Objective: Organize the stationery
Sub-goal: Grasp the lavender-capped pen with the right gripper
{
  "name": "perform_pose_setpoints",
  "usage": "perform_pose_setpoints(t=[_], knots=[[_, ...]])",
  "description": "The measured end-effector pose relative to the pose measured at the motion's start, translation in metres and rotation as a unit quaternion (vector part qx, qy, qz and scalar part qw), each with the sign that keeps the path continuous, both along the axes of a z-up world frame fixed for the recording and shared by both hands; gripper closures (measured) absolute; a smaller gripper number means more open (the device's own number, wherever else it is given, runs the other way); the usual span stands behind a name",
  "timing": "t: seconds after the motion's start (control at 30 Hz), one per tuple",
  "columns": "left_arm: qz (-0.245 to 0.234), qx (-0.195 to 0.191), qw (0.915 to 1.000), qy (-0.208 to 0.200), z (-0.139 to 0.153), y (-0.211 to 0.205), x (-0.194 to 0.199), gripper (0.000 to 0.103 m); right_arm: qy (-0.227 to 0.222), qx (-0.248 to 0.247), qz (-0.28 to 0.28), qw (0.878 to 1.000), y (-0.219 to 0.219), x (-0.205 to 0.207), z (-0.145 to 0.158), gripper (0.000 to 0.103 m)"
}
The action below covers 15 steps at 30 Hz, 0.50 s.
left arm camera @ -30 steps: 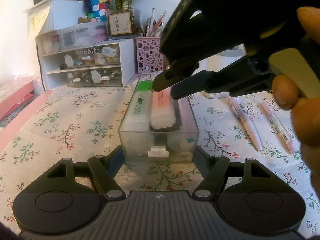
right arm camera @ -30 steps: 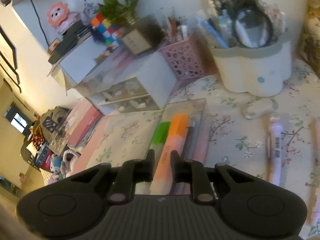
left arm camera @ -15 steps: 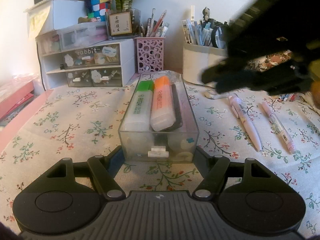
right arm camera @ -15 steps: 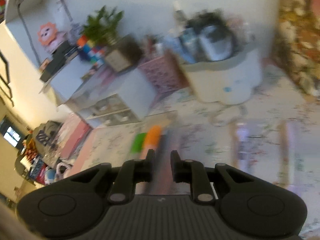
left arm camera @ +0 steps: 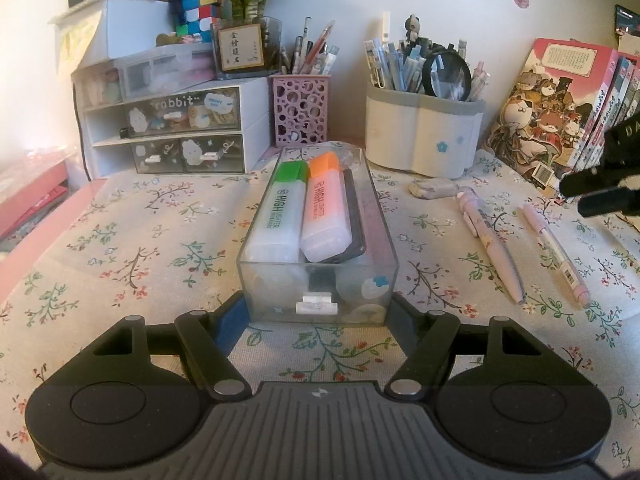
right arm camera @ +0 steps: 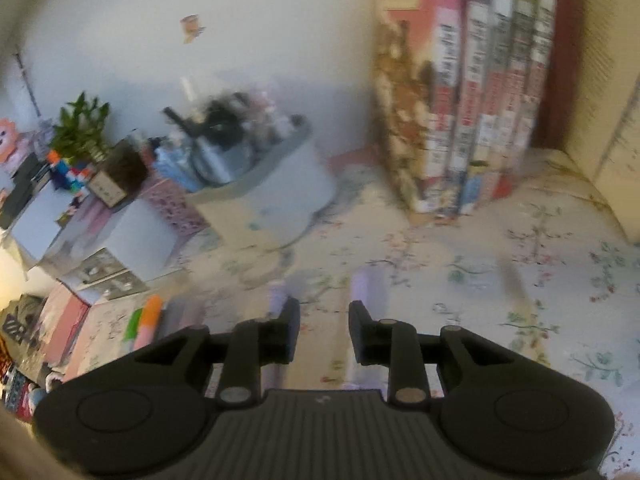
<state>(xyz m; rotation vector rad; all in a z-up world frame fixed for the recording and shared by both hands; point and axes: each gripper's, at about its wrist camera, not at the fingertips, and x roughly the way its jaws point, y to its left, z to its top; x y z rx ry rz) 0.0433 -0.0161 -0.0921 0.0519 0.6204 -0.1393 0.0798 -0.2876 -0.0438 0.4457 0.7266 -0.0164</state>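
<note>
Left wrist view: the left gripper point(left arm camera: 319, 312) has its fingers spread wide on either side of the near end of a clear plastic box point(left arm camera: 384, 248), one finger against each side wall, so it looks like it's clamping the box. The box sits on the floral tablecloth point(left arm camera: 160, 240), and inside it a green highlighter point(left arm camera: 280, 212) and an orange highlighter point(left arm camera: 326, 208) lie side by side, with some flat dark thing under the orange one that I can't make out. Off to the right, two pink pens point(left arm camera: 494, 242) lie loose on the cloth, well apart from the box. Behind them are a white pen holder point(left arm camera: 424, 140) stuffed with pens and a pink lattice cup point(left arm camera: 300, 110). The right gripper point(left arm camera: 596, 192) pokes in at the far right edge, near the upright books point(left arm camera: 560, 108).

Right wrist view: pretty blurry. The right gripper point(right arm camera: 324, 332) has its fingers apart with nothing between them, hanging over the cloth with what look like the pink pens smeared just ahead of the tips. The highlighters show up way down on the left, green point(right arm camera: 134, 328) next to orange point(right arm camera: 150, 320).
</note>
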Motion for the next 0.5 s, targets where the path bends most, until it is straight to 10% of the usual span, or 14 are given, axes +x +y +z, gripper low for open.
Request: perform_pose_setpoints(t=[0.5], knots=[[-0.002, 0.001, 1.0000, 0.000, 0.000, -0.001, -0.001, 0.032, 0.038, -0.022, 0.006, 0.999, 0.002, 0.006, -0.017, 0.088]])
